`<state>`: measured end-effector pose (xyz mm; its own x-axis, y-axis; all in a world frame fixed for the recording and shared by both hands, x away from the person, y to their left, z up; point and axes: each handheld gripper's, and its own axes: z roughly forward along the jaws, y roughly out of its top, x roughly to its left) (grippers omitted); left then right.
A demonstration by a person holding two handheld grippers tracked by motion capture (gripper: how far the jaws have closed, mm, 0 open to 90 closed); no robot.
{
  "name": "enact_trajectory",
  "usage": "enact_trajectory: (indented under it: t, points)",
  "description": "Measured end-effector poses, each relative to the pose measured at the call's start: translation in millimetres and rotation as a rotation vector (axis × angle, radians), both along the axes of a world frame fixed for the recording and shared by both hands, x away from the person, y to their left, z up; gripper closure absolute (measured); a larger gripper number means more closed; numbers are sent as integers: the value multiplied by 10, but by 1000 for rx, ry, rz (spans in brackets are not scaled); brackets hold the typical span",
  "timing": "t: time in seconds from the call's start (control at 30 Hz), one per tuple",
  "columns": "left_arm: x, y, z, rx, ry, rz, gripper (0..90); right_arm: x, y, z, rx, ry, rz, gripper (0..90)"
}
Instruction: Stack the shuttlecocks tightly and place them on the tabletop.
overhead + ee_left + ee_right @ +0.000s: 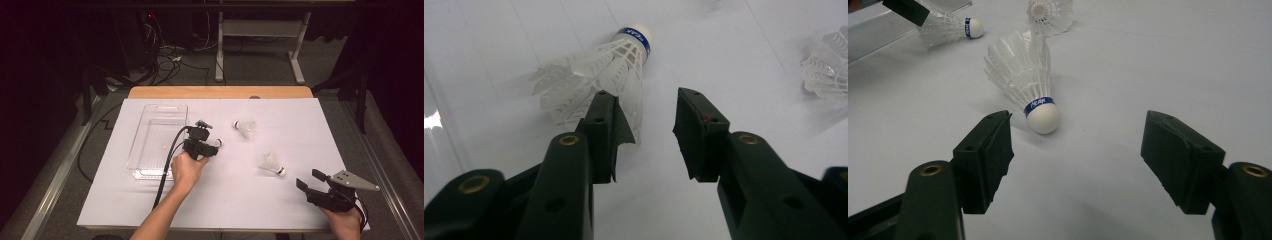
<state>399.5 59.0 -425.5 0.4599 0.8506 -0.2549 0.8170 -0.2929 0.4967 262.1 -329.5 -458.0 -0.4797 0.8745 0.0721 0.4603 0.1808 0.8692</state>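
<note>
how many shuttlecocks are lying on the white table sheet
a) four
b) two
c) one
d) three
d: one shuttlecock lies by the left gripper beside the clear tray, a second shuttlecock lies farther back, and a third shuttlecock lies nearer the right gripper.

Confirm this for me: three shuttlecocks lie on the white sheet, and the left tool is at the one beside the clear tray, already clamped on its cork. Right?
Not quite. The left tool is at the shuttlecock beside the clear tray, but it is not clamped on the cork: the left gripper view shows one jaw against the feathers, the other clear, the cork beyond both.
</note>
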Motion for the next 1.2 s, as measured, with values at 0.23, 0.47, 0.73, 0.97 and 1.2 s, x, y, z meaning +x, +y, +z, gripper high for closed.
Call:
enact_trajectory:
  t: [0.23,0.47,0.73,0.97,1.2]
  points:
    - [2,-8,-4,-3,-6,4,749,1,-1,-1,-1,0,0,290]
    - [6,-5,5,-3,-14,-1,804,1,2,-1,2,2,-2,290]
    - [2,4,10,0,-22,-14,878,1,2,-1,3,3,-1,290]
    - [-4,14,23,-1,-32,-24,894,1,3,-2,2,3,-2,290]
    - [-15,41,51,-1,-44,-33,895,2,3,-2,3,3,-1,290]
